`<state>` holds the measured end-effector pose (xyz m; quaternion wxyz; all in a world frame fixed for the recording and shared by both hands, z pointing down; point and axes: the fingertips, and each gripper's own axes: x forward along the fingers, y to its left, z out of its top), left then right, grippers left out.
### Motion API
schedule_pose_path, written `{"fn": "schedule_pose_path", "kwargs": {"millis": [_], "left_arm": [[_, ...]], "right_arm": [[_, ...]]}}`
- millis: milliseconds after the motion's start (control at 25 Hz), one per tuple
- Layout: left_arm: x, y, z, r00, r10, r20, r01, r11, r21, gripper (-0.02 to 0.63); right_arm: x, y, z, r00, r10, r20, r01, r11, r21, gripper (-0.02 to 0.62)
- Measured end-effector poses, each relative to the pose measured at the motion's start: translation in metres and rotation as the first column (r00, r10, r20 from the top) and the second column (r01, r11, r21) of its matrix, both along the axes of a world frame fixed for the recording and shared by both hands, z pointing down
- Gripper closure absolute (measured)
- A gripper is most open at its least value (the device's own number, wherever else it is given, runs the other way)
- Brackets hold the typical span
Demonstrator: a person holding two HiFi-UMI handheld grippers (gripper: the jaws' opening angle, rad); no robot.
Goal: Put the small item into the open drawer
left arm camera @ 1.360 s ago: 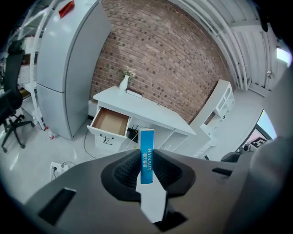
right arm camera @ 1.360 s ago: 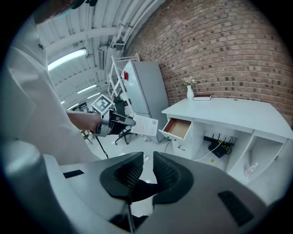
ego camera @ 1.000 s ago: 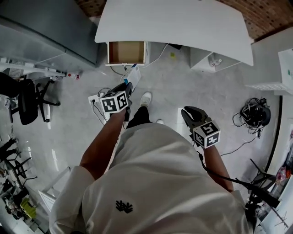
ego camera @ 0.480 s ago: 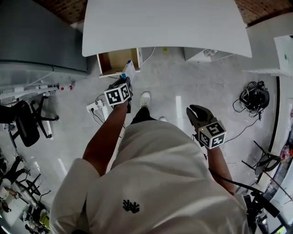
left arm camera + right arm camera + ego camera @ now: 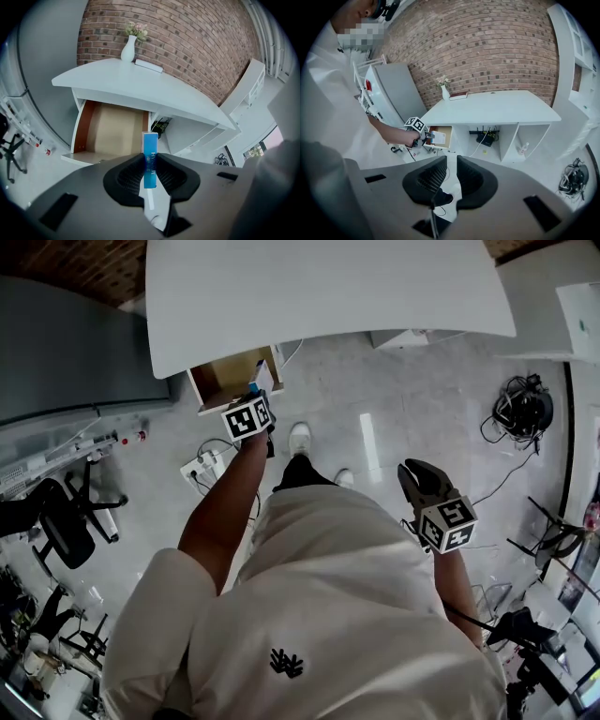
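The open wooden drawer (image 5: 115, 129) runs back under the white desk top (image 5: 140, 89), which hides its rear; the part that shows looks bare. The left gripper (image 5: 150, 164) has its jaws pinched on a slim carton (image 5: 150, 146), blue at the upper end and white lower down, standing upright between the pads. Its print is too blurred to read. In the head view the carton sits at the drawer's front edge. The right gripper (image 5: 451, 173), near the person's side, has its jaws slightly apart with nothing between them.

Print on the blue box (image 5: 150, 159) is too blurred to read.
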<state>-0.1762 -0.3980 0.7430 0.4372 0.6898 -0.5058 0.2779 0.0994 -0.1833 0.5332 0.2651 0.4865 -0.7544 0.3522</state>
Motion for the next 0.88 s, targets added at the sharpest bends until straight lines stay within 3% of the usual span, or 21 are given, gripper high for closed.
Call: {"fn": "schedule_pose_path", "kwargs": {"millis": [480, 880], "left_arm": [[0.016, -0.055, 0.074, 0.997, 0.010, 0.075, -0.003, 0.996, -0.088, 0.520], [0.031, -0.076, 0.115, 0.992, 0.023, 0.122, -0.005, 0.990, -0.142, 0.518]], "right_arm": [[0.022, -0.012, 0.018, 0.994, 0.107, -0.037, -0.110, 0.991, -0.073, 0.506], [0.026, -0.017, 0.023, 0.991, 0.115, -0.062, -0.122, 0.985, -0.124, 0.506]]}}
